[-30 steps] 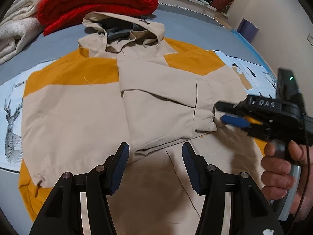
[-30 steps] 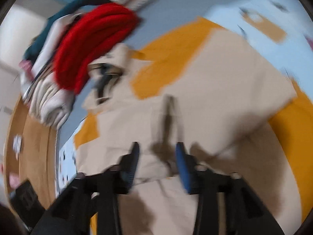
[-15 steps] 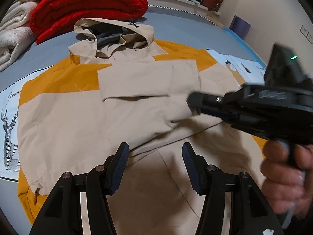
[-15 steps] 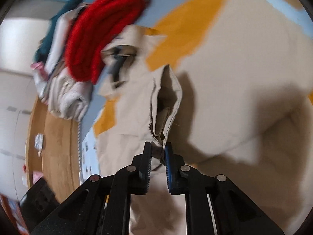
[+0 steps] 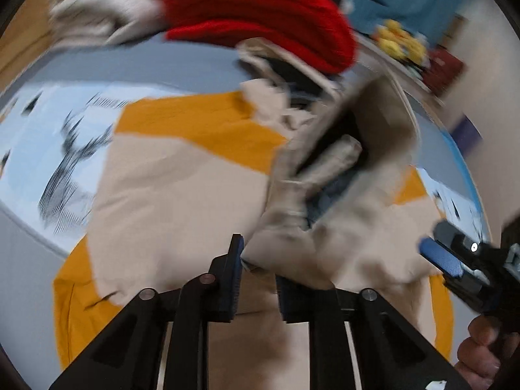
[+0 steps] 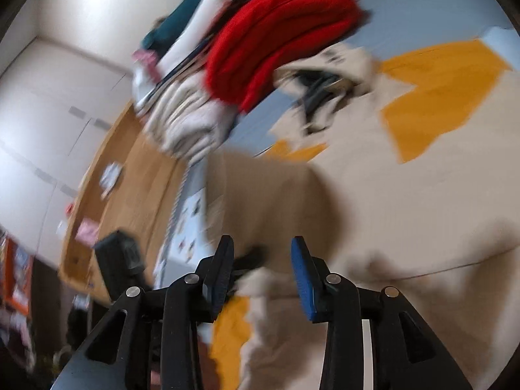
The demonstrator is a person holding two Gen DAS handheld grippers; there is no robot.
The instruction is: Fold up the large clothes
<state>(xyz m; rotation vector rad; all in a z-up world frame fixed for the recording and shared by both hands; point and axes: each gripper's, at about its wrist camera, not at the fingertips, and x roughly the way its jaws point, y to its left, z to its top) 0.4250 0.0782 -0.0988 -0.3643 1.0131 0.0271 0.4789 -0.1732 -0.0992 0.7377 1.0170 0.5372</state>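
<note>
Hoodie [image 5: 182, 195] on bed below red blanket [image 5: 260, 16], sleeve now lifted, pinched in left tool [image 5: 256, 279]; right tool [image 6: 263, 276], clamped a moment ago, now apart and empty: fold handed over.

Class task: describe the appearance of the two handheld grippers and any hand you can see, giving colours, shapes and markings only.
The left gripper and the right gripper are both black, with angular linked arms, round silver pivot pins and flat blue ribbed pads on the fingers. In the left wrist view the right gripper shows a small white dot marking, and a bare hand with no sleeve in view.
</note>
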